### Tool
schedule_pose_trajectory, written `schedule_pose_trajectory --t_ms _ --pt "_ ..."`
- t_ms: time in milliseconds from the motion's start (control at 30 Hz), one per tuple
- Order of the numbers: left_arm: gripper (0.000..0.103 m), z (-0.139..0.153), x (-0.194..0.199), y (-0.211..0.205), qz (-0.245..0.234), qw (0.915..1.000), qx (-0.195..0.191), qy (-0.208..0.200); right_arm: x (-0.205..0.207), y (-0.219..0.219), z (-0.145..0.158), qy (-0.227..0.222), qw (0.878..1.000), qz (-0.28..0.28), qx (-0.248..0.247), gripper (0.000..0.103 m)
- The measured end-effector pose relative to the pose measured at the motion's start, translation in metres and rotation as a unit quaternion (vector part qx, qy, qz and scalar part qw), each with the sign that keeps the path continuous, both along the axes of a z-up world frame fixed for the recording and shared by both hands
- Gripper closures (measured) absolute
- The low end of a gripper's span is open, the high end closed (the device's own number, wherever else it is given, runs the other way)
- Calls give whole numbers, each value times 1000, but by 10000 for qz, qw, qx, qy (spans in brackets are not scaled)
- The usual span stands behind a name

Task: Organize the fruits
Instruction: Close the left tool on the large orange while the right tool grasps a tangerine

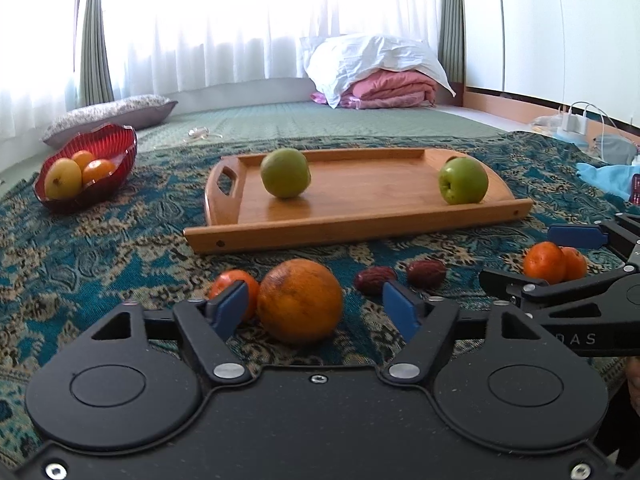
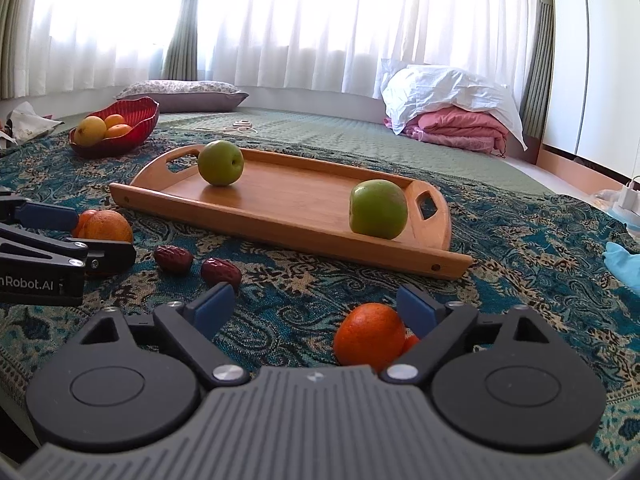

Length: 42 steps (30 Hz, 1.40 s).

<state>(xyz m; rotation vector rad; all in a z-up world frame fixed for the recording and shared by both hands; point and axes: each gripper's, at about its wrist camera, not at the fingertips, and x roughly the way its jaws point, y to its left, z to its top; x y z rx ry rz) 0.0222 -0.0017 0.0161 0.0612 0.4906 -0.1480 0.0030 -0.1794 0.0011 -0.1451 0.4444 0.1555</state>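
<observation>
Wide-spread, the left tool (image 1: 316,304) is seen framing a rough orange (image 1: 299,301); only the right view shows the right tool (image 2: 316,306) gaping around a smooth tangerine (image 2: 369,337).

Tray middle: the wooden tray (image 2: 288,200) lay bare between two green apples (image 2: 220,163) (image 2: 378,209).
Left gripper (image 1: 316,306): a large orange (image 1: 299,300) filled its open gap.
Cloth: two dates (image 2: 173,259) (image 2: 221,272) blocked, seemingly, the mid-path.
</observation>
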Motion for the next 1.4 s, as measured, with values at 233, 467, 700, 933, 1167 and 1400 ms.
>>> schedule_pose_trajectory --t_ms 233,467,700,933,1167,1400 --pt "45 0 -4 5 109 9997 -196 76 -9 -1 2 -75 9999 -108 9 21" --pt "45 -1 -11 6 156 9994 -302 116 -25 3 5 -175 9998 -50 -12 33" --pt "45 -6 -3 7 276 9989 -332 182 -37 4 4 -225 9996 -181 70 36" --pt "49 -8 10 10 396 9978 -475 226 -46 -4 4 -164 9985 -441 295 38" --pt "55 -11 19 11 489 9973 -500 200 -47 -10 0 -89 9973 -664 314 40" --pt "56 -12 17 10 533 9973 -489 148 -32 -16 -5 130 9947 -985 281 54"
